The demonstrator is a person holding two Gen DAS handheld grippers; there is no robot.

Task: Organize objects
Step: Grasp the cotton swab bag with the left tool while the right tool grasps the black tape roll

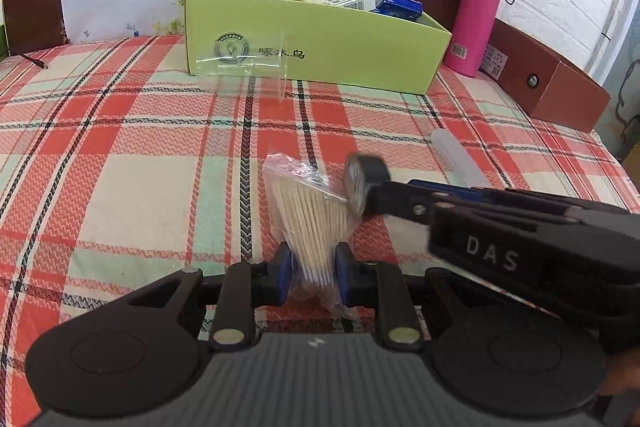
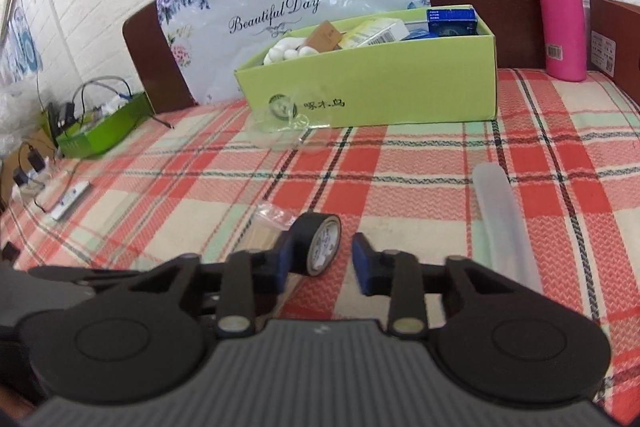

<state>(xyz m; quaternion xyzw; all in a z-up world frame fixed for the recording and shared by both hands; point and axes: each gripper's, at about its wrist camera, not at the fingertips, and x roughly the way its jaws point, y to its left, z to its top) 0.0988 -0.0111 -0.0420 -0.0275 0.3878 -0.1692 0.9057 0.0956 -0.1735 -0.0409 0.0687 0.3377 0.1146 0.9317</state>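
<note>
On the plaid-covered bed (image 1: 120,155), near its front edge, my left jaws (image 1: 310,267) are clamped on a clear plastic bag of thin wooden sticks (image 1: 308,211). Just right of it, my right jaws (image 2: 323,259) stand apart around a black roll of tape (image 2: 320,243), one pad touching. The light green cardboard box (image 1: 320,47) at the far edge is part-filled; both items are still outside it.

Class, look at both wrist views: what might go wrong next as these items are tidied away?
1. The tape roll sits between the right gripper's jaws against only one pad; it may roll off or drop.
2. The left gripper pinches the bag of sticks at its narrow end; the slick plastic may slip.
</note>
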